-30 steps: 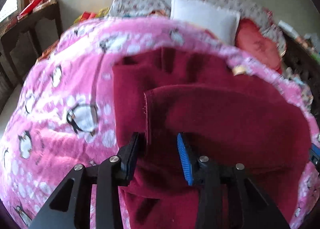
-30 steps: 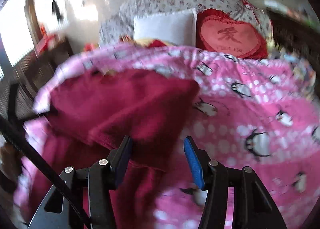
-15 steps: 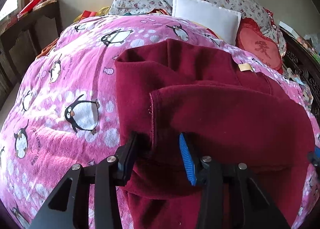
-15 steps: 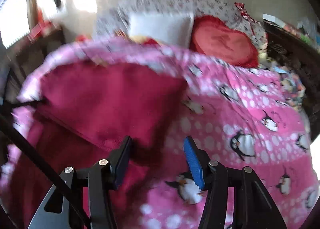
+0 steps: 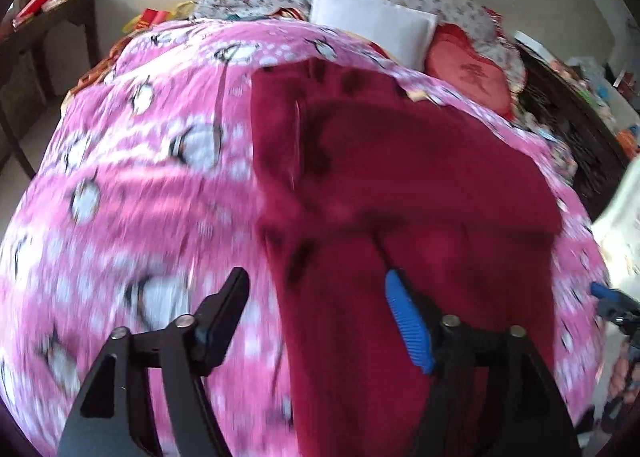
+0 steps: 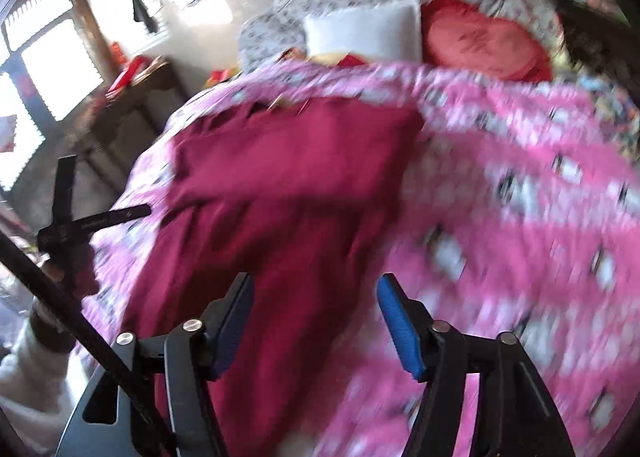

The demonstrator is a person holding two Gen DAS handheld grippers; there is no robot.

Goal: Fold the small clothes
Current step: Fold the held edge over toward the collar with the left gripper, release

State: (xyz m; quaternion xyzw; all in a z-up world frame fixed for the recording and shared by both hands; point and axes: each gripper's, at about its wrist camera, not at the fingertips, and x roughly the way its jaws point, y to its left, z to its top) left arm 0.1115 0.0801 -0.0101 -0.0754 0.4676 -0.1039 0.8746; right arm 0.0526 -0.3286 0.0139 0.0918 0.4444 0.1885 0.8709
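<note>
The maroon garment (image 5: 400, 185) is spread on the penguin-print blanket (image 5: 140, 177), its far half doubled toward the near hem, presumably as a first fold. The left gripper (image 5: 316, 317) is released, nothing grasped, the garment's edge lying at twelve o'clock. The right gripper (image 6: 314, 317) is likewise spread over the cloth's right edge, empty.

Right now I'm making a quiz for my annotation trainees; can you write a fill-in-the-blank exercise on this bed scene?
1. The dark red garment lies on a pink blanket printed with ____.
2. The left gripper has its jaws ____.
3. The heart-shaped cushion beside the white pillow is ____.
4. The right gripper holds ____.

Missing words: penguins; open; red; nothing
</note>
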